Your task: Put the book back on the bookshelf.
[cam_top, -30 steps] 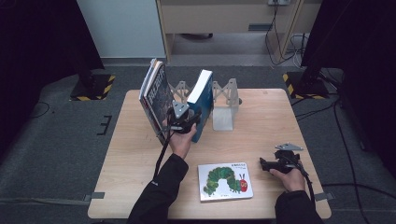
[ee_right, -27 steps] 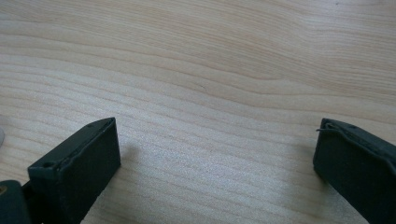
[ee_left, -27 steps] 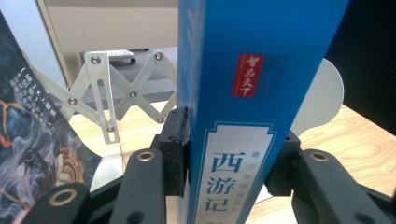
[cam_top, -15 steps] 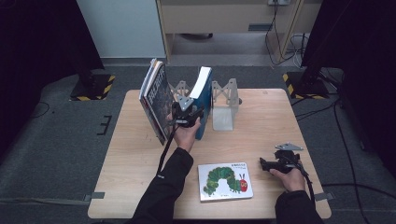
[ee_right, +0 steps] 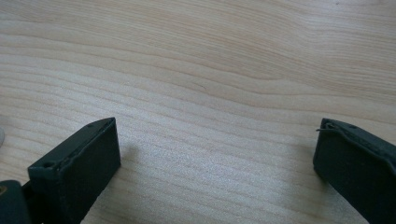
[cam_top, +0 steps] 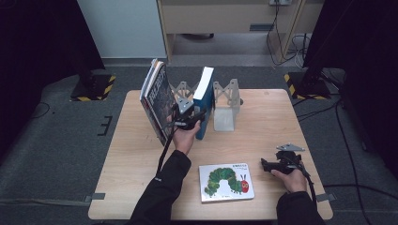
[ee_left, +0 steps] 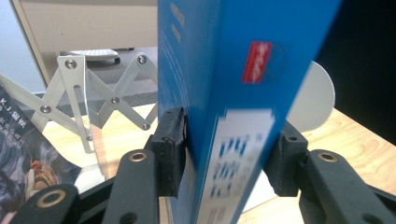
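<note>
A blue book [cam_top: 205,101] stands upright on the table [cam_top: 263,117], in the metal scissor-frame book rack [cam_top: 226,101]. My left gripper [cam_top: 195,115] reaches in from the book's near side. In the left gripper view the blue book [ee_left: 233,70] fills the gap of the left gripper [ee_left: 229,149], with a pad against each cover. The jaws have just been opening a little with the book still between them. My right gripper [cam_top: 265,165] rests at the front right of the table. The right gripper [ee_right: 215,158] is open over bare wood.
Dark-covered books [cam_top: 157,101] lean at the left end of the rack, close to my left hand. A caterpillar picture book [cam_top: 226,182] lies flat near the front edge, left of my right gripper. The rack's white end plate [ee_left: 317,98] stands behind the blue book.
The blue book leaned with its top to the right half a second ago and now stands more upright. The left hand shifted slightly with it. The right gripper has not moved.
</note>
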{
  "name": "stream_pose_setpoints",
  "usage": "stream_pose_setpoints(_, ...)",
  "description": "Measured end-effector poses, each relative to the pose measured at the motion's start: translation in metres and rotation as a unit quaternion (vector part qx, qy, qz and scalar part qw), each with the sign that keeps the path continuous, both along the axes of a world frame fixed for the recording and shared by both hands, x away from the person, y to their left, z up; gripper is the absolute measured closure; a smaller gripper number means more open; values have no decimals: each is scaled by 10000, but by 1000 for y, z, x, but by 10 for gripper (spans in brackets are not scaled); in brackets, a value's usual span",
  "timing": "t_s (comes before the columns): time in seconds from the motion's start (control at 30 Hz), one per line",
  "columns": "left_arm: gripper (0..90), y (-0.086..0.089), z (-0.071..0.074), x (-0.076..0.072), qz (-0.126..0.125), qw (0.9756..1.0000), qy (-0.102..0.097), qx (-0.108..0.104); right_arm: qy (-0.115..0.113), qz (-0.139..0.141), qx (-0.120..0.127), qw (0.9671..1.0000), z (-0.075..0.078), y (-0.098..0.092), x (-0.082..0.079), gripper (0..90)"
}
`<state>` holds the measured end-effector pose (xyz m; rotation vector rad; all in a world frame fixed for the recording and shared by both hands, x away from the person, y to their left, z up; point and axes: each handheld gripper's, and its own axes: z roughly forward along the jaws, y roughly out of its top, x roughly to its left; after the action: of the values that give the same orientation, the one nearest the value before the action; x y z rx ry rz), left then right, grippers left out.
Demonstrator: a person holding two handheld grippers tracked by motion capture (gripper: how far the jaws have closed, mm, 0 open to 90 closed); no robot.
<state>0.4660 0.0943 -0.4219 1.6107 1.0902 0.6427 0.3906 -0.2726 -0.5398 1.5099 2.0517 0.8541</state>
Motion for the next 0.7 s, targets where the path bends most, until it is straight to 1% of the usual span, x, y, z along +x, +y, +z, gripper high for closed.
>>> stream_pose_setpoints(0.1,544,4,-2,-3,-34,10000,21,-72,0,1,-1,10000,0,0,0,10)
stream_pose_setpoints(0.27,555,3,-1,-5,-24,10000,32,-38,1,2,-1,10000,0,0,0,10)
stream_pose_setpoints(0.33,557,0,1,-4,2,10000,60,18,5,4,3,10000,0,0,0,10)
stream_pose_setpoints(0.4,555,-3,2,-3,-25,9999,69,75,6,4,4,10000,0,0,0,10)
stream_pose_setpoints(0.53,547,-11,3,1,-47,9999,83,106,0,4,-1,10000,0,0,0,10)
stream_pose_setpoints(0.7,541,-18,3,5,-57,9999,103,85,7,11,4,10000,0,0,0,10)
